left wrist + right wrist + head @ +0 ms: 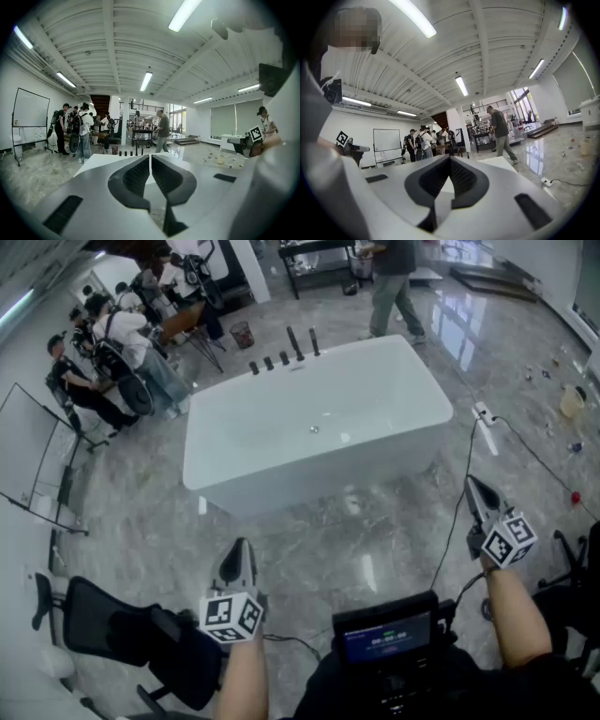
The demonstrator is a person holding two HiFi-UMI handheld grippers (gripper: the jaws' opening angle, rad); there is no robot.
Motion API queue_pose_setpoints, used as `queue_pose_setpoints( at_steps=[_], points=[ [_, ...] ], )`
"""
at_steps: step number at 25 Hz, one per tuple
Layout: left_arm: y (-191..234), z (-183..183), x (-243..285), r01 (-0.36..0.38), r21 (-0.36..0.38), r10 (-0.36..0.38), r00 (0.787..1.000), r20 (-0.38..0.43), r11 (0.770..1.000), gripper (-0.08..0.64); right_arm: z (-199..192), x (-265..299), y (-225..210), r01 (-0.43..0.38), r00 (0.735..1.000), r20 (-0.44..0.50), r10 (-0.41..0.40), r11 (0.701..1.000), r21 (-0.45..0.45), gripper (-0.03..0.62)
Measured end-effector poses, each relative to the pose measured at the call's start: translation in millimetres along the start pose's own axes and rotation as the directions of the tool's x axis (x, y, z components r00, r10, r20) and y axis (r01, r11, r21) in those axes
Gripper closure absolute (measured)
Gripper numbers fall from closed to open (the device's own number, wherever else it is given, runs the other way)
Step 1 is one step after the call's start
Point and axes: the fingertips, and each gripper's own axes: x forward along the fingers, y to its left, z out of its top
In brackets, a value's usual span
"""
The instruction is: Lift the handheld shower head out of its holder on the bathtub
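Head view: white bathtub (314,442) stands on the grey marble floor (375,540), at 12 o'clock from the person. A row of black fittings (269,363) sits on the tub's far rim, toward its 11 o'clock corner. The tall slim leaning piece in that row reads as the handheld shower head (295,343), seated in its holder on the rim; too small to make out finer detail

Left tool (240,546) is over the floor at the tub's 7 o'clock, well apart from it, tips aimed toward the tub. Left gripper view: left tool (150,157) has both jaws pressed together, nothing between them; tub and fittings lie straight ahead

Right tool (472,484) is at the tub's 4 o'clock, off its near corner, not touching. Right gripper view: right tool (450,158) has its jaws together as well, nothing between them

Neither tool is near the shower head

Surroundings: white power strip (484,415) with a black cable on the floor at the tub's 3 o'clock; group of people (112,348) at 10 o'clock; one person (394,282) on foot at 1 o'clock; whiteboard (33,442) at 9 o'clock; black chair (103,620) at 8 o'clock
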Motion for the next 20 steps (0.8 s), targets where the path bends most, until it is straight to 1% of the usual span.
queue_pose_setpoints(
  at_steps=[4, 6, 10, 14, 17, 20],
  points=[
    [-12.8, -3.5, 11.6, 0.017, -0.01, -0.017, 1.0, -0.004, 1.0, 0.538, 6.7, -0.7, -3.6, -0.008, 1.0, 0.02, 0.009, 1.0, -0.028, 0.586],
    [-19.2, -3.2, 12.2, 0.024, -0.004, -0.024, 1.0, -0.004, 1.0, 0.538, 7.6, -7.0, -3.9, -0.01, 0.999, 0.031, 0.011, 0.999, -0.039, 0.586],
    [-30.7, 3.8, 10.3, 0.022, 0.007, -0.022, 1.0, 0.006, 1.0, 0.538, 4.2, -21.5, -6.8, -0.012, 1.0, 0.022, 0.014, 0.998, -0.06, 0.586],
    [-41.6, 9.3, 6.1, 0.016, 0.012, -0.016, 1.0, 0.02, 1.0, 0.538, -1.0, -36.2, -13.8, -0.003, 1.0, 0.016, 0.004, 0.999, -0.047, 0.586],
    [-54.1, 20.3, 11.5, 0.019, 0.012, -0.019, 0.999, 0.031, 1.0, 0.538, 8.3, -35.5, -24.1, -0.002, 1.0, 0.023, 0.003, 0.999, -0.042, 0.586],
    [-64.5, 24.5, 13.5, 0.021, 0.012, -0.021, 1.0, 0.022, 1.0, 0.538, 13.0, -35.0, -31.1, -0.015, 1.0, 0.023, 0.016, 0.999, -0.046, 0.586]
  ],
)
